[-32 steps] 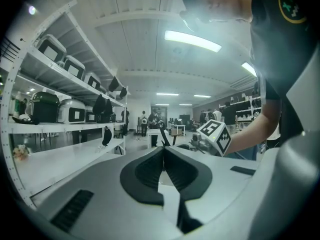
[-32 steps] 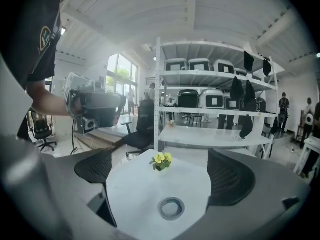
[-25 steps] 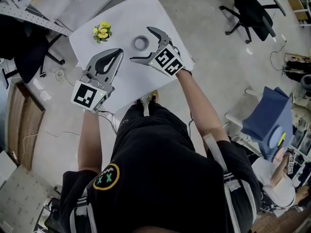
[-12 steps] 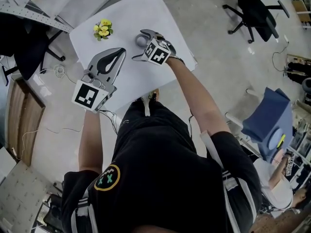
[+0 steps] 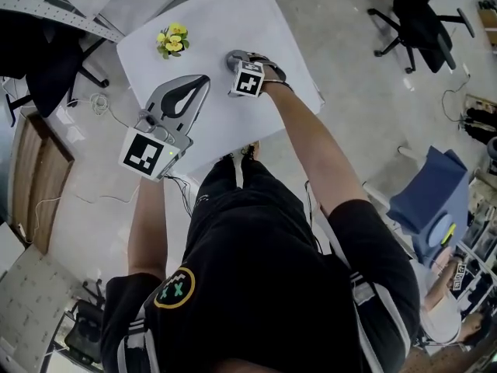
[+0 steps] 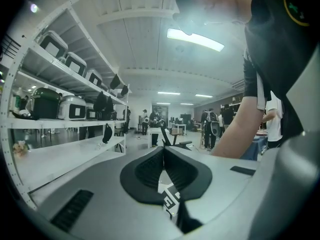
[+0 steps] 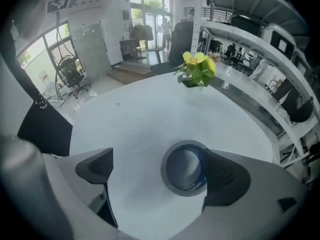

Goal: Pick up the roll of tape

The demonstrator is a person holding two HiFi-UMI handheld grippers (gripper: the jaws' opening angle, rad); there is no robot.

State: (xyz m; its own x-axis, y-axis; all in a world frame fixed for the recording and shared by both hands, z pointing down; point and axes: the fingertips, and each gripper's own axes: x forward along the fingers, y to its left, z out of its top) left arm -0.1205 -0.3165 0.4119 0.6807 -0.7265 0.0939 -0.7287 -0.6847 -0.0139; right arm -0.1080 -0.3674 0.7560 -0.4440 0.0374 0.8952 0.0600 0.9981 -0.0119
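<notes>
The roll of tape (image 7: 185,168) lies flat on the white surface (image 7: 125,119), open core facing up. The right tool (image 7: 161,170) is down at the roll with its 2 jaws apart, and the roll sits in the gap between them. The roll is off-centre in that gap: its right rim lies against or just beside the right jaw's dark pad, too close to tell whether they touch, while the left jaw stands clear of the roll, with bare surface between.

From the head view, the right tool (image 5: 241,57) covers most of the roll (image 5: 234,58); only a grey edge of the roll shows past the jaws.

The left tool (image 5: 202,82) is to the left of the roll and nearer the person, well apart from it. Its 2 jaws (image 6: 163,156) are pressed together with nothing between them.

A small bunch of yellow flowers (image 7: 197,69) stands on the surface beyond the roll, well apart from it.
</notes>
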